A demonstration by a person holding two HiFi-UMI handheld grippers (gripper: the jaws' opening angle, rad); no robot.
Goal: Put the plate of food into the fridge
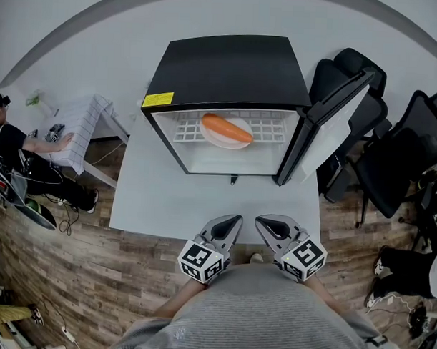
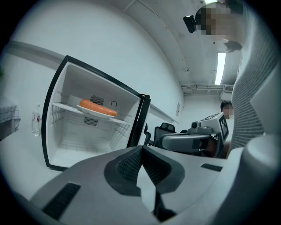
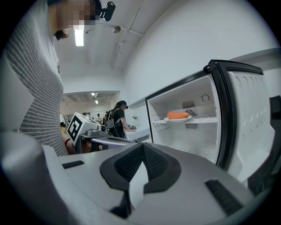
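Note:
A small black fridge (image 1: 229, 63) stands open on a white table (image 1: 160, 197), its door (image 1: 327, 124) swung out to the right. On its white wire shelf (image 1: 270, 129) lies a white plate (image 1: 221, 137) with an orange piece of food (image 1: 227, 127); both also show as the plate (image 2: 99, 113) and the plate (image 3: 179, 118) in the gripper views. My left gripper (image 1: 233, 221) and right gripper (image 1: 263, 223) hang side by side at the table's near edge, close to my body. Both are shut with nothing between their jaws, well away from the fridge.
Black office chairs (image 1: 391, 155) stand to the right of the table. At the left a person sits at a small white table (image 1: 80, 129). Wood floor lies round the table. A cable runs on the floor at the lower left.

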